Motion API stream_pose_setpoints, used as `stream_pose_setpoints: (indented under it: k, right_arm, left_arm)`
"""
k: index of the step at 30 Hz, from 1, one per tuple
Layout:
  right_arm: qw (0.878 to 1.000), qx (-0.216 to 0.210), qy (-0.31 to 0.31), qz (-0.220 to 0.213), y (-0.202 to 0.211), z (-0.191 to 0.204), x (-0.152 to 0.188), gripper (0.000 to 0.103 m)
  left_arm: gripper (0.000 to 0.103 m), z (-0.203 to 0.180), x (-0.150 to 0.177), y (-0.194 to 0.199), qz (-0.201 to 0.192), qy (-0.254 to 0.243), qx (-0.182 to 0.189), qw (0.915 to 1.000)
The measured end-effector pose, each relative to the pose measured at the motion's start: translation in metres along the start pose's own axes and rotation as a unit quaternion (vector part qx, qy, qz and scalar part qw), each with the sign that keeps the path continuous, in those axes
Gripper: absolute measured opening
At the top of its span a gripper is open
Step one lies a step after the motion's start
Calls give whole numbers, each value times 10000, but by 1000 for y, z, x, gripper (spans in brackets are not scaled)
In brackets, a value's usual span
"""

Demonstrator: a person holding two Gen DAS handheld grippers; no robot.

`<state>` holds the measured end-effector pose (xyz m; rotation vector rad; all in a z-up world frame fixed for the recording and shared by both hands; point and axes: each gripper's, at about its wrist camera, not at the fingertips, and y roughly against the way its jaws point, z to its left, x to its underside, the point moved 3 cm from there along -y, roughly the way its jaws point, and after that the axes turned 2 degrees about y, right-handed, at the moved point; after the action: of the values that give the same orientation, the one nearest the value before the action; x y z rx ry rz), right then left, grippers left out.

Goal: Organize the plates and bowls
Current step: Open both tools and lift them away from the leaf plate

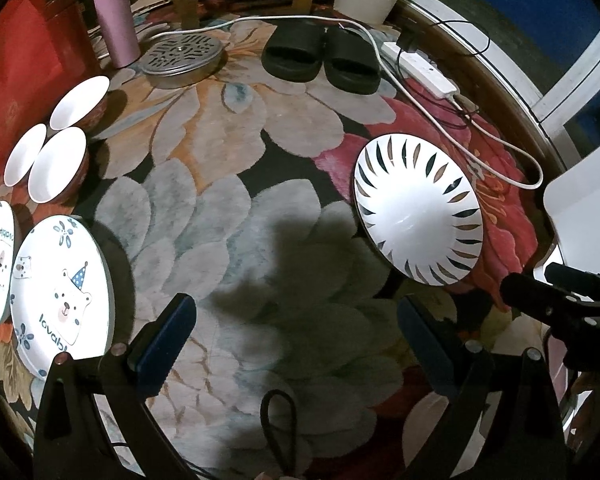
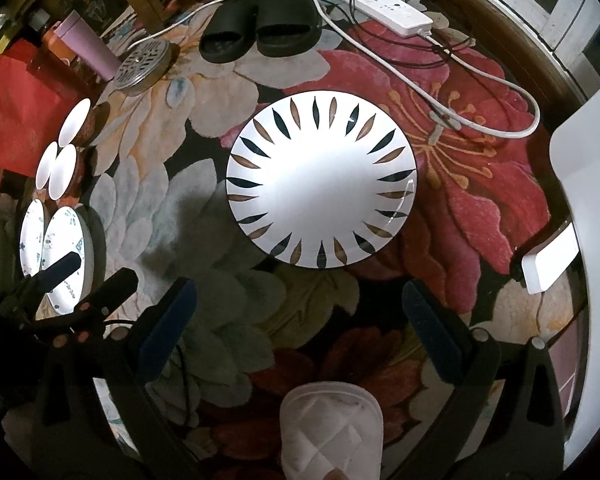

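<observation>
A white plate with dark and brown leaf marks (image 1: 418,210) (image 2: 320,184) lies flat, just ahead of my right gripper (image 2: 300,306), which is open and holds nothing. My left gripper (image 1: 298,324) is open too, over bare surface, with that plate ahead to its right. At the far left sit two bear-print plates (image 1: 62,292) (image 2: 66,240) side by side. Behind them three white bowls (image 1: 58,164) (image 2: 62,172) cluster together. Each gripper shows in the other's view: the right gripper (image 1: 534,280), the left gripper (image 2: 102,268) over the bear plates.
A pink tumbler (image 1: 114,20), a perforated metal dish (image 1: 182,56), black slippers (image 1: 320,56) and a white power strip (image 1: 420,68) with cables sit at the back. A red box (image 1: 28,72) stands left, a white object (image 2: 588,160) right, a white slipper (image 2: 328,428) near.
</observation>
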<state>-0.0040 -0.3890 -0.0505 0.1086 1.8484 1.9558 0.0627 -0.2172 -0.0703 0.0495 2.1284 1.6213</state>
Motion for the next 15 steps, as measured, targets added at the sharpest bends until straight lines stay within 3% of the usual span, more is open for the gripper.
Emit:
stream_pose_setpoints:
  k: [15]
  right_arm:
    - [9999,51,125,27,-4,12,-1,103]
  left_arm:
    - [102,28,4,4,-113,252,-203,9994]
